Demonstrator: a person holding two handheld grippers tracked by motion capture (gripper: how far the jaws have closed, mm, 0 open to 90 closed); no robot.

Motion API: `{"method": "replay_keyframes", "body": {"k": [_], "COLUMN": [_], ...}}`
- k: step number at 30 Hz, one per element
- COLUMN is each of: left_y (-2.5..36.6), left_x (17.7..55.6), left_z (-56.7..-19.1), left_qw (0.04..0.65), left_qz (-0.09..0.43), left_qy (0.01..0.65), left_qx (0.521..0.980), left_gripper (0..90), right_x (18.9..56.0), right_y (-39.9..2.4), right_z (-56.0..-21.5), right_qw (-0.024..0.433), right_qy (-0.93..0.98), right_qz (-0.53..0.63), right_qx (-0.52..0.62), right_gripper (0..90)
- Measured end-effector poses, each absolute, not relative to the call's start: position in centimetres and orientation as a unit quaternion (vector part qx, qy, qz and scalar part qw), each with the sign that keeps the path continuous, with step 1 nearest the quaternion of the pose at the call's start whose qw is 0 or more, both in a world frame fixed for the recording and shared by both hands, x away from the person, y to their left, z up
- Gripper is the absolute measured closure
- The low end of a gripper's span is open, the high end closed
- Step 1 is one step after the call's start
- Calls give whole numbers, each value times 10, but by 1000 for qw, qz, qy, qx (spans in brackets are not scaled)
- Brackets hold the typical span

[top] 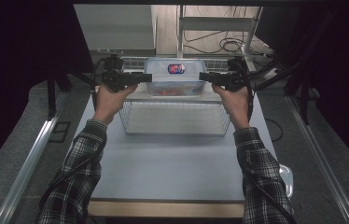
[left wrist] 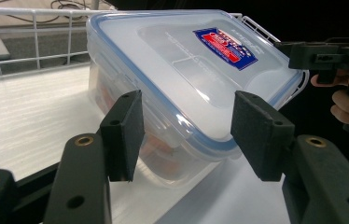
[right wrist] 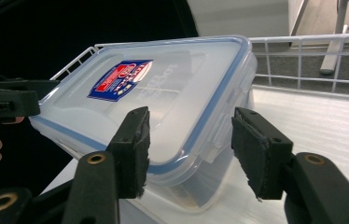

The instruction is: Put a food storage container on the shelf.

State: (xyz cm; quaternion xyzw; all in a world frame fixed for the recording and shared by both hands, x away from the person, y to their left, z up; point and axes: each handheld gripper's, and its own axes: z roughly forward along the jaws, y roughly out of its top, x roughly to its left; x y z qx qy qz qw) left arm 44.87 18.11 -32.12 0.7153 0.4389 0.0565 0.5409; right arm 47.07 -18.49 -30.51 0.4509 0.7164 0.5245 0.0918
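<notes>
while jaws gape | left hand-held gripper; right hand-held gripper | flank lidded container

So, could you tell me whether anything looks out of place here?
Nothing stands out: the clear plastic lidded container with blue seal sits closed and intact by the white wire basket, between the open left gripper and right gripper.

High view is pretty dim overall, with both sides falling off into near black and only the desk in the middle catching soft, even light from above. It's a bit soft and low-res too. Both gripper views are brighter: the clear box lid has a mild sheen but no blown-out glare. The black tongs up close look slightly blurry, background dark
</notes>
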Motion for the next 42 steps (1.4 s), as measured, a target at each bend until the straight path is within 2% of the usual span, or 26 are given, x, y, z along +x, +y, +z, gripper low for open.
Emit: {"method": "replay_keyframes", "body": {"k": [14,18,29,42], "left_y": [184,182,177,177], "left_x": [449,445,420,386], "left_z": [-323,-320,-316,-338], "left_qw": [545,537,536,523], "left_qz": [58,84,114,127], "left_qy": [435,428,383,357], "left_qx": [714,722,743,763], "left_gripper": [427,422,287,113], "right_x": [459,455,438,415], "right_y": [-182,-180,-186,-190], "right_z": [-303,-301,-300,-310], "right_qw": [89,106,115,141], "right_qy": [718,722,723,750], "right_qz": [515,511,531,518], "right_qx": [459,454,426,386], "right_gripper": [487,492,348,170]}}
